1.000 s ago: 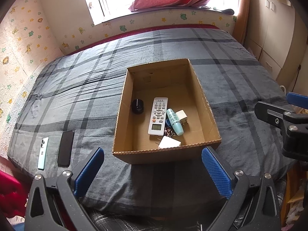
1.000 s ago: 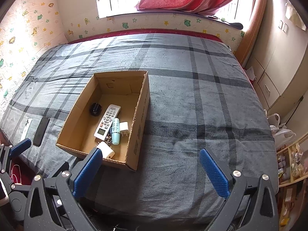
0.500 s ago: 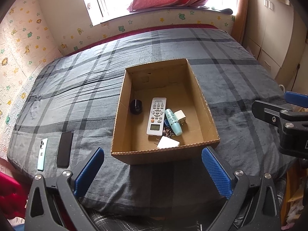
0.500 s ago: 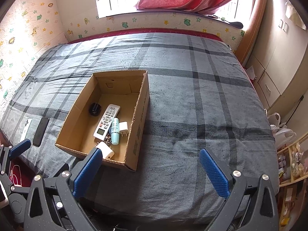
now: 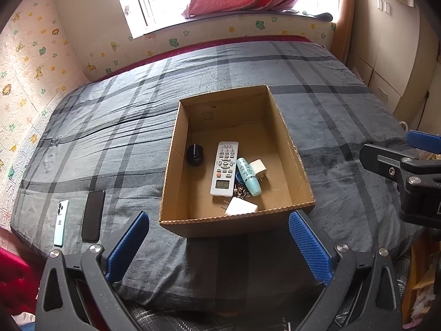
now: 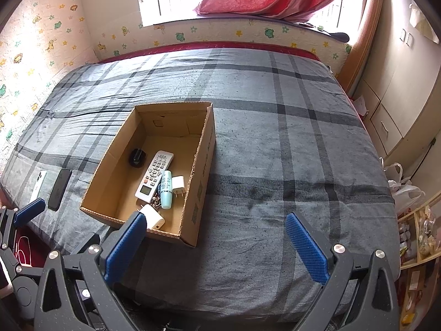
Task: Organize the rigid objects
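Strong daylight is admitted through the window (image 5: pixel 154 2), which is blown out to white. The bed (image 6: pixel 275 151) is evenly lit, with soft shadows. Straight lines are bent by fisheye distortion, and corners are darkened.

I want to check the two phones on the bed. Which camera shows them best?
The left wrist view: the black phone and the mint phone lie whole, side by side, left of the box. The right wrist view shows them smaller, at the frame's left edge, above the left gripper's blue finger.
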Demonstrator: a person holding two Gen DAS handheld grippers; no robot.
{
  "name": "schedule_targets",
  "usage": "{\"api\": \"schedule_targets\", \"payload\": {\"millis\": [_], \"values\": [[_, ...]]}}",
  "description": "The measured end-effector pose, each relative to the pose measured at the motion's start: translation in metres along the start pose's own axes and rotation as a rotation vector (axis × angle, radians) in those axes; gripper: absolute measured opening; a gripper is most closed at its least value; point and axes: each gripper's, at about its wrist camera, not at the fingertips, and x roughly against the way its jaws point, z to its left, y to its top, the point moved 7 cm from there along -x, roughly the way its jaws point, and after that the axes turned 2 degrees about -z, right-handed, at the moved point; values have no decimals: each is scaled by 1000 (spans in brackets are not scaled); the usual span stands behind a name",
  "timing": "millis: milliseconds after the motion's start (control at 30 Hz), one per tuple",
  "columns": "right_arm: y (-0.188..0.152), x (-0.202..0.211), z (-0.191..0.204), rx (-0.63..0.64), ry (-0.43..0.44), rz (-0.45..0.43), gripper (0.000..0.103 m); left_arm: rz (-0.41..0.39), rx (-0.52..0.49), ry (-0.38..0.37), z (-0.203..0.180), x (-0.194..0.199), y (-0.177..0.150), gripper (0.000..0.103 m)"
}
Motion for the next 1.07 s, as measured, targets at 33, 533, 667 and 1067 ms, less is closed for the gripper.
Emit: {"api": "schedule_targets", "payload": {"millis": [33,533,667,1067], "values": [[0,0,0,-1,1,0,103,1,0,-1,0,0,0,103],[2,4,0,9,18,-22,103,-11,6,12,-3,3,1,103],[3,8,-3,9,17,-37,103,-20,3,11,-6,6,1,103],[4,17,-7,7,21,-77,103,-43,1,11,-13,10,6,103]]}}
